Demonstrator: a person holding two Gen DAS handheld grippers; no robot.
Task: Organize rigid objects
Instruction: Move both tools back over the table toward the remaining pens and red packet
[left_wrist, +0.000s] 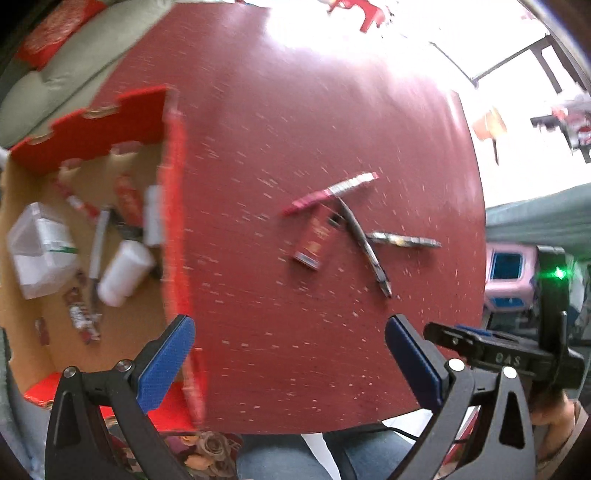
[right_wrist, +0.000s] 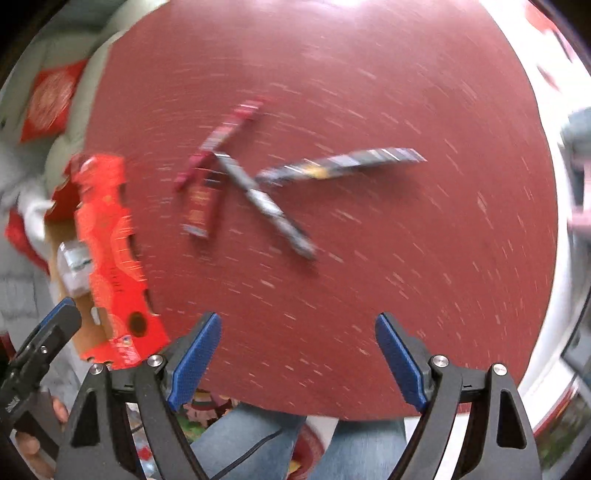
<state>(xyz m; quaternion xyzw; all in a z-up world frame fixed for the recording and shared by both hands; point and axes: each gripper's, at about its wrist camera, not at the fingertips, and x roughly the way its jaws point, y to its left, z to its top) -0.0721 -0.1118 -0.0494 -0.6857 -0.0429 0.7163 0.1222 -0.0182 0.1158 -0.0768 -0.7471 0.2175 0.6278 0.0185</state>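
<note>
On the round red table (left_wrist: 295, 129) lie several loose items in a small pile: a long red-and-white stick pack (left_wrist: 328, 194), a short dark red box (left_wrist: 314, 240), a dark pen-like tool (left_wrist: 364, 247) and a flat dark sachet (left_wrist: 404, 240). The right wrist view shows the same pile, blurred: stick pack (right_wrist: 221, 138), red box (right_wrist: 199, 212), pen-like tool (right_wrist: 266, 205), sachet (right_wrist: 343, 164). My left gripper (left_wrist: 290, 362) is open and empty, hovering between the cardboard box (left_wrist: 173, 221) and the pile. Over the table's near edge my right gripper (right_wrist: 297, 356) stands open and empty.
The red-walled cardboard box (right_wrist: 110, 240) at the left holds white bottles (left_wrist: 125, 273), a clear tub (left_wrist: 40, 251) and small packets. A grey sofa with a red cushion (left_wrist: 59, 29) lies beyond. A person's jeans (right_wrist: 258, 443) show below the table edge.
</note>
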